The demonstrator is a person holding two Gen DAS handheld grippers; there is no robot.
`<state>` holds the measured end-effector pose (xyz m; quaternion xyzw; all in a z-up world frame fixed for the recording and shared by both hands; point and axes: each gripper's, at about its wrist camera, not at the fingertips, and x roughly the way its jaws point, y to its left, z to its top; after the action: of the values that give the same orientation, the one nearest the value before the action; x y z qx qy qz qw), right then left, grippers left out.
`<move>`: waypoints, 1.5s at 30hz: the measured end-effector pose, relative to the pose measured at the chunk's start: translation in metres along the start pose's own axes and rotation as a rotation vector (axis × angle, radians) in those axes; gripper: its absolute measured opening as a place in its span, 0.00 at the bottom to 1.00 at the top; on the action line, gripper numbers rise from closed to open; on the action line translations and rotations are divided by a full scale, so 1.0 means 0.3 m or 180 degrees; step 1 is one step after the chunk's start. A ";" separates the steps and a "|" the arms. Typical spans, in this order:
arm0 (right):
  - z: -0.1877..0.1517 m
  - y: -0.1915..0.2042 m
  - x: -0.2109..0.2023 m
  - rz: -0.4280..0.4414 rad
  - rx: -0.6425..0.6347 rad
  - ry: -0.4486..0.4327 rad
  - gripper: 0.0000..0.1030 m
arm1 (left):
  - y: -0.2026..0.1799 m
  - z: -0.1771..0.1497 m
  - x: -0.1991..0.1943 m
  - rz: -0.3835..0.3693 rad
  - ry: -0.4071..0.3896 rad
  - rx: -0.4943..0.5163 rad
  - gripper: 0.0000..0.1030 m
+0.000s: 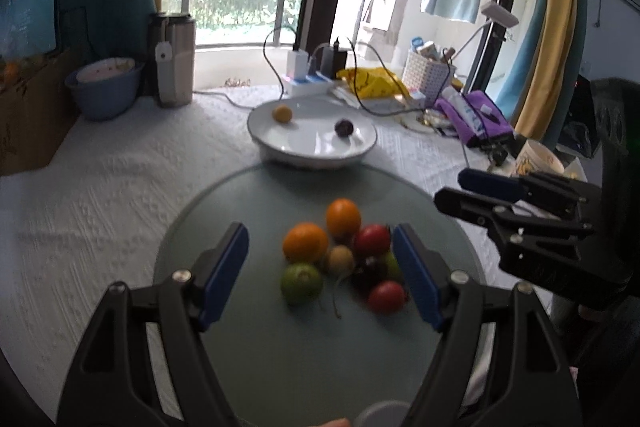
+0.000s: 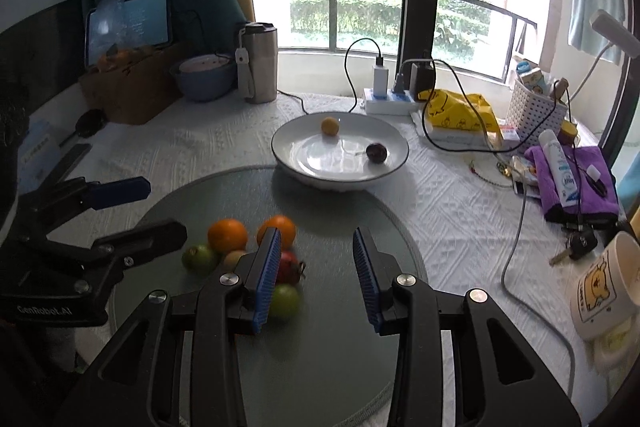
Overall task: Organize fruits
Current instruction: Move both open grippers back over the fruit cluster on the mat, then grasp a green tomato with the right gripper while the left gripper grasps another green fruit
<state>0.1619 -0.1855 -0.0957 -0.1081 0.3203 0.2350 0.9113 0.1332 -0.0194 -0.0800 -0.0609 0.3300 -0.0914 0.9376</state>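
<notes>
Fruits (image 1: 340, 259) heaped on grey mat (image 1: 240, 367), no clear long axis; left claw (image 1: 320, 275) released; right claw (image 2: 316, 279) released, empty.

On my right wrist view I read "GenRobot.AI" in pale letters on the black body of the left gripper (image 2: 162, 205). The tablet screen (image 2: 128, 23) shows lines of text too small for me to read. The white tube (image 2: 558, 169) on the purple cloth carries blue lettering I cannot make out, and the print on the cartoon mug (image 2: 604, 287) is blurred.
</notes>
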 end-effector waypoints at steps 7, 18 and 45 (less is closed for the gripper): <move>-0.058 0.001 0.017 0.0026 0.0061 0.0111 0.38 | -0.002 -0.078 0.023 0.0004 0.0176 -0.0026 0.74; -0.125 0.028 0.111 0.0242 0.0116 0.0369 0.38 | 0.019 -0.122 0.076 0.0101 0.0340 -0.0072 0.74; -0.121 -0.004 0.180 0.0702 0.0274 0.0415 0.29 | 0.073 -0.082 0.143 0.0188 0.0337 -0.0272 0.73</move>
<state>0.1800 -0.1796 -0.1579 -0.0480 0.3985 0.3122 0.8610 0.1534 -0.0084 -0.1290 -0.0861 0.3844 -0.0526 0.9176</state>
